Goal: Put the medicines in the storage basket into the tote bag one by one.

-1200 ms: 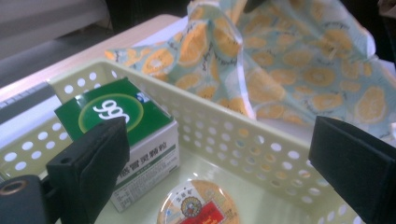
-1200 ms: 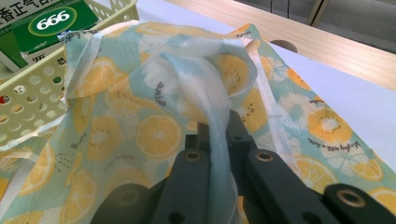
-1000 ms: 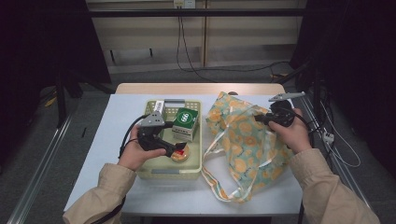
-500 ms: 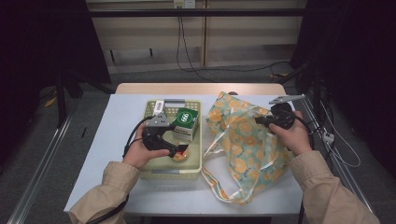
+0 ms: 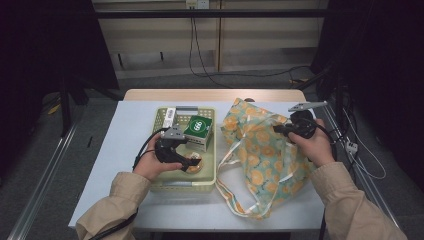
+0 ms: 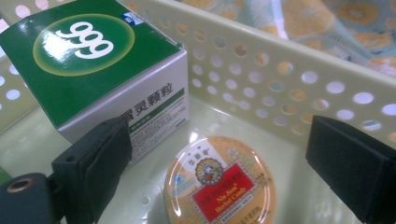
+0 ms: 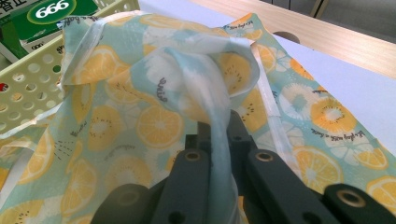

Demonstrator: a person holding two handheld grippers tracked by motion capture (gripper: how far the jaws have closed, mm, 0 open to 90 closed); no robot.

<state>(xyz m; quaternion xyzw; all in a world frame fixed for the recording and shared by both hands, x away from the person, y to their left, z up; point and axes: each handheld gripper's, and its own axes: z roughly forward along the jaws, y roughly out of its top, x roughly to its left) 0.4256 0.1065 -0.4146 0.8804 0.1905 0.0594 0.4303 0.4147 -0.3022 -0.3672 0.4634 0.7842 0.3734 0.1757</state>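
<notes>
The yellow basket (image 5: 165,185) with holes holds a green medicine box (image 5: 199,129) and a round candy tin (image 6: 219,184). In the left gripper view the tin lies at 6 o'clock and the box at 10 o'clock. The left gripper (image 5: 194,163) hangs over the tin with its jaws wide apart, one on each side of it. The right gripper (image 5: 278,129) is pinched tight on a fold of the fruit-print bag (image 5: 260,165), at 3 o'clock from the basket. Both sit on a white table (image 5: 125,135). The room behind is dark. The tin's bottom edge is cut off.
</notes>
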